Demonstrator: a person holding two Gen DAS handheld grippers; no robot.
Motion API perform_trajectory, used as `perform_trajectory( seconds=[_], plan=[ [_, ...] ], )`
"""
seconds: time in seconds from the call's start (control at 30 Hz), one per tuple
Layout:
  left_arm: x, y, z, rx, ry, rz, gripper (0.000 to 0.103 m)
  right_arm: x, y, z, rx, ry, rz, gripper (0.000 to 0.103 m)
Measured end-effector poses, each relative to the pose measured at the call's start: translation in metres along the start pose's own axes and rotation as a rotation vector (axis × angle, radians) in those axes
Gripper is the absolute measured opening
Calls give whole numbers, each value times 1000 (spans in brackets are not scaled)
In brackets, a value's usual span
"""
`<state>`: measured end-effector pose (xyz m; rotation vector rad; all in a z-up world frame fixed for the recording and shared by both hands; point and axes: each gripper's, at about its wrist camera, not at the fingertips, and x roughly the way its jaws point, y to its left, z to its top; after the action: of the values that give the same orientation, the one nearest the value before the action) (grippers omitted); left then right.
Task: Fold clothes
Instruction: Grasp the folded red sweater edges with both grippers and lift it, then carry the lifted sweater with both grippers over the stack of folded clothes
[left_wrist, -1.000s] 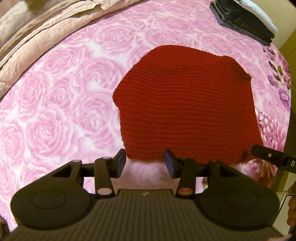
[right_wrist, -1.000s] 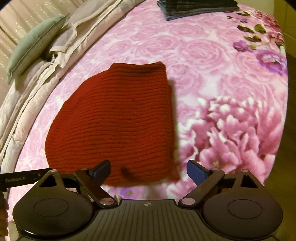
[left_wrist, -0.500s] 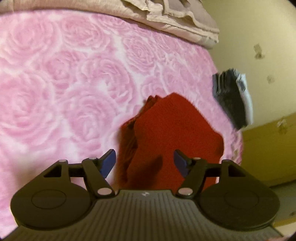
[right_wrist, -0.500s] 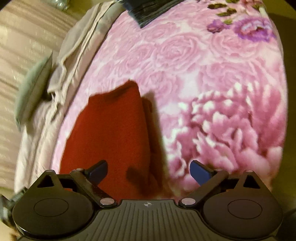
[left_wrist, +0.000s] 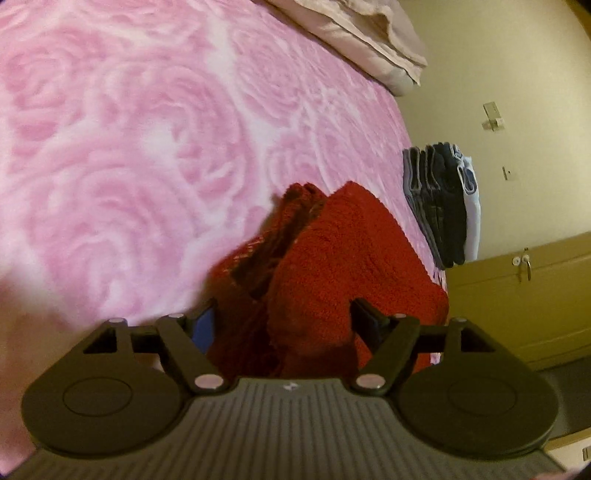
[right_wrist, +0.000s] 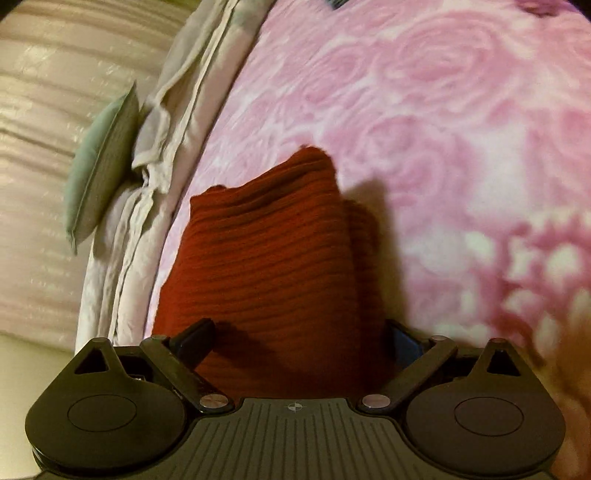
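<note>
So the red knit sweater (left_wrist: 354, 266) is already folded into a compact bundle on the pink rose bedspread (left_wrist: 129, 147), sitting low and centre in both wrist views. A second ago you were looking down on it from well above and it filled the middle of the frame as a flat rectangle. Now both cameras have dropped in low at its two ends, and it rises right up from between each pair of tongs.

Your left tongs (left_wrist: 284, 321) have just been opening and stand spread wide, with the layered, open edge of the bundle between the pads but not pinched. Your right tongs (right_wrist: 299, 341) have eased a bit wider too and straddle the smooth folded end (right_wrist: 273, 266), also released, as far as I can tell.

My read: the folding of this piece is basically done, and you're lining up to grab both ends and carry it. The dark folded stack (left_wrist: 443, 206) at the right of the left view looks like the likely destination. Watch that loose layered side, it could splay if you only catch the top layer.
</note>
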<state>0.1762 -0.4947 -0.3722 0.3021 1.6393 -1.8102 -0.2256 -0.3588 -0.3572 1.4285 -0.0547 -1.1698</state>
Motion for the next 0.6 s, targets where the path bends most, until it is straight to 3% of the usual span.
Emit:
perform_trajectory(
  seconds=[0.1, 0.17, 0.23, 0.27, 0.43, 0.6],
  plan=[
    [10, -1, 3, -9, 20, -25, 67, 10, -2, 6, -10, 16, 56, 98],
    [17, -5, 4, 1, 38, -33, 48, 17, -1, 8, -13, 22, 90, 96],
    [21, -7, 4, -14, 48, -38, 38, 26, -4, 9, 35, 37, 144, 57],
    [21, -6, 4, -32, 49, -39, 34, 32, -7, 9, 83, 48, 180, 55],
    [3, -28, 2, -3, 50, -30, 28, 18, 0, 11, 137, 33, 155, 39],
    [-40, -71, -13, -7, 60, -51, 28, -29, 29, 7, 164, 26, 127, 38]
  ],
)
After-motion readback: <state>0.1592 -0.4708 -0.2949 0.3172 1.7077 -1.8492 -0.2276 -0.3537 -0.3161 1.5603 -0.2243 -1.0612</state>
